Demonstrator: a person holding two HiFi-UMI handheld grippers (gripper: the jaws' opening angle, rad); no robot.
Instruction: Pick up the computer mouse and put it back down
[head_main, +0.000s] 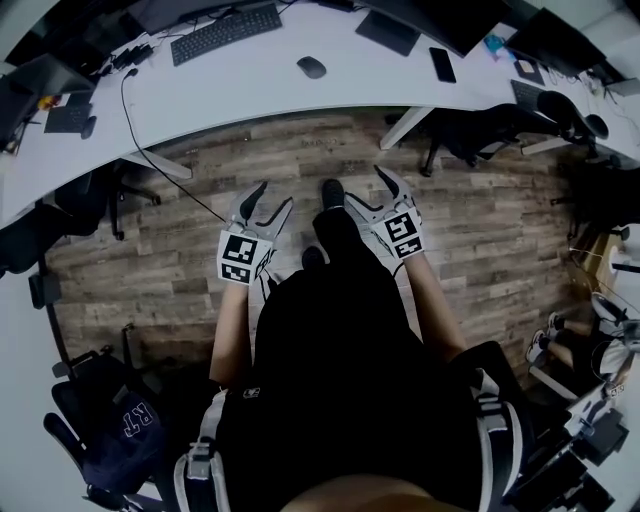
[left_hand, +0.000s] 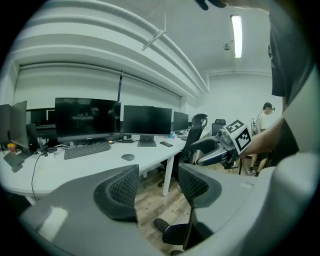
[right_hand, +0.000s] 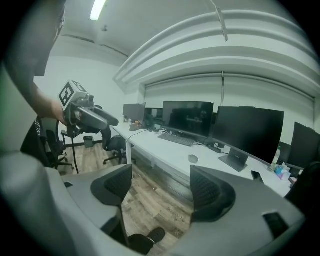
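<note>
Grey mouse (head_main: 311, 67) on bench (head_main: 260, 95), untouched; my left claw (head_main: 272, 197) & right claw (head_main: 368, 188) wide, empty, well short, prepped for pickup.

You are in an open-plan office: a long white desk (head_main: 260, 95) curves through the room and carries a row of dark monitors (left_hand: 87, 118), a black keyboard (head_main: 226, 33), a computer mouse (head_main: 311, 67) and a phone (head_main: 442, 64), with a cable (head_main: 150, 160) trailing off its edge to the floor. Black swivel chairs (head_main: 470, 135) stand close against the desk on a wood-plank floor (head_main: 300, 165), and a second desk with more equipment adjoins it on your right. Over you there is a plain white ceiling with a long tube light (left_hand: 236, 35), the kind of lighting found in a workplace.
</note>
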